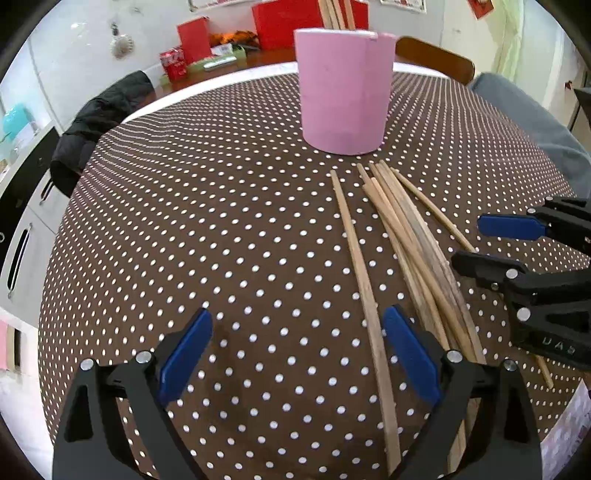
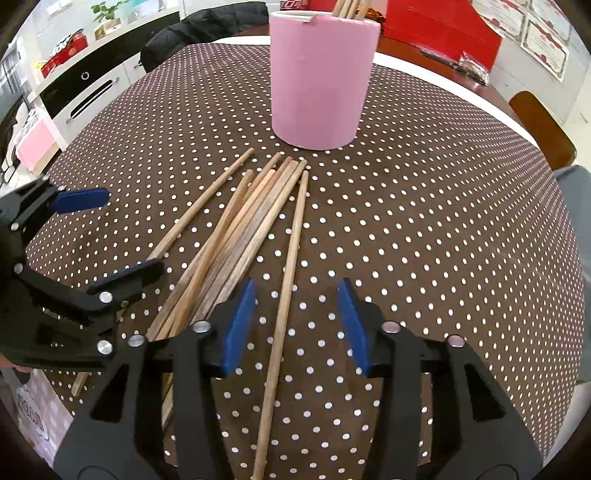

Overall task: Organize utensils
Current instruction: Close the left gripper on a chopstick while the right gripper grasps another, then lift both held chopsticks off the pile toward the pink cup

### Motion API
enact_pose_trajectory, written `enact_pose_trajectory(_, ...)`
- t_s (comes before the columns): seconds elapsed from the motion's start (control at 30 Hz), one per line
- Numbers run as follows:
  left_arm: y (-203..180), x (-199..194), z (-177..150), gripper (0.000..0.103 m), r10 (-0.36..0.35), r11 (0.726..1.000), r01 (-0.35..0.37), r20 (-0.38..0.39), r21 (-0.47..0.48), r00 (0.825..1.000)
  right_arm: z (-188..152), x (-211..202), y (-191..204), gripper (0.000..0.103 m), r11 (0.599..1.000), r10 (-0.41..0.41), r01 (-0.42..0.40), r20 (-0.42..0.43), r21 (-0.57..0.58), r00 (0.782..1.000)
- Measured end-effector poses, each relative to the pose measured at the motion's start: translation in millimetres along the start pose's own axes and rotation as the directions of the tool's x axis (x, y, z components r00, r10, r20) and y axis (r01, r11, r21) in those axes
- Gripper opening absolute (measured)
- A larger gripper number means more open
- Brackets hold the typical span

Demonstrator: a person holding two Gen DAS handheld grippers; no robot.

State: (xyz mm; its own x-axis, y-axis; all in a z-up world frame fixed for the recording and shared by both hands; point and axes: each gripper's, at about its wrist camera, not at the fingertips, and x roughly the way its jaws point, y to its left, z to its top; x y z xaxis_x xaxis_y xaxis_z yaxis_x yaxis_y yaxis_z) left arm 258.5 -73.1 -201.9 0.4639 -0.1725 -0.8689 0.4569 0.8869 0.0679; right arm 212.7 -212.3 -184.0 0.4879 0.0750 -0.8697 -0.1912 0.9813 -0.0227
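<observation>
Several wooden chopsticks (image 1: pixel 410 243) lie in a loose pile on the dotted tablecloth in front of a pink cylindrical holder (image 1: pixel 343 92), which has a few chopsticks standing in it. The pile (image 2: pixel 240 236) and the holder (image 2: pixel 321 81) also show in the right wrist view. My left gripper (image 1: pixel 299 350) is open and empty just above the cloth, left of the pile, with one separate chopstick (image 1: pixel 365 291) by its right finger. My right gripper (image 2: pixel 295 325) is open and empty, its fingers straddling a single chopstick (image 2: pixel 288 295) at the pile's right side.
The round table (image 1: pixel 184 221) has a brown white-dotted cloth. A dark jacket (image 1: pixel 92 122) hangs over a chair at the far left. A wooden chair back (image 1: pixel 436 59) and a grey cushion (image 1: pixel 535 122) stand at the far right. Red boxes (image 1: pixel 288 22) sit behind the table.
</observation>
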Motion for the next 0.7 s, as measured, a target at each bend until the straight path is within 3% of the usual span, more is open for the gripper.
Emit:
enact_pose_trajectory(0.03, 0, 1, 2, 0.083, -0.017, 1.0, 0.017, -0.008, 0.001, 1.0, 1, 0, 1, 0.039, 1.0, 0.003, -0.003, -0.002, -0.013, 1.0)
enact_pose_trajectory(0.1, -3, 0, 10, 0.067, -0.064, 0.998, 0.064, -0.018, 0.014, 0.998, -1, -2, 1, 0.026, 1.0, 0.015, -0.015, -0.002, -0.024, 1.0)
enact_pose_trajectory(0.13, -7, -2, 12, 0.047, -0.076, 0.996, 0.076, -0.017, 0.038, 0.997, -3, -3, 1, 0.021, 0.999, 0.014, -0.014, 0.0, -0.029, 1.0)
enact_pose_trajectory(0.17, -12, -5, 13, 0.034, -0.086, 0.994, 0.087, -0.021, 0.068, 0.996, -9, -6, -1, 0.008, 1.0, 0.016, -0.016, 0.002, -0.026, 1.0)
enact_pose_trajectory(0.2, -17, -7, 14, 0.011, -0.086, 0.992, 0.088, -0.028, 0.09, 0.996, -11, -7, -6, 0.006, 0.999, 0.034, -0.033, 0.008, -0.009, 0.999)
enact_pose_trajectory(0.23, -21, -7, 14, 0.007, -0.078, 0.991, 0.081, -0.032, 0.106, 0.996, -14, -9, -10, 0.005, 0.999, 0.05, -0.05, 0.017, 0.009, 0.999)
enact_pose_trajectory(0.33, -22, -9, 13, 0.006, -0.074, 0.994, 0.075, -0.014, 0.083, 0.997, -27, -14, -23, 0.005, 0.992, 0.107, -0.11, 0.051, 0.057, 0.993)
enact_pose_trajectory(0.57, 6, -22, -4, 0.006, -0.114, 0.988, 0.122, 0.074, -0.1, 0.991, -44, -31, -40, 0.005, 0.972, 0.189, -0.204, 0.129, 0.119, 0.974)
enact_pose_trajectory(0.7, 11, -23, -11, 0.006, -0.107, 0.983, 0.119, 0.094, -0.14, 0.99, -49, -34, -32, 0.005, 0.978, 0.185, -0.192, 0.094, 0.076, 0.978)
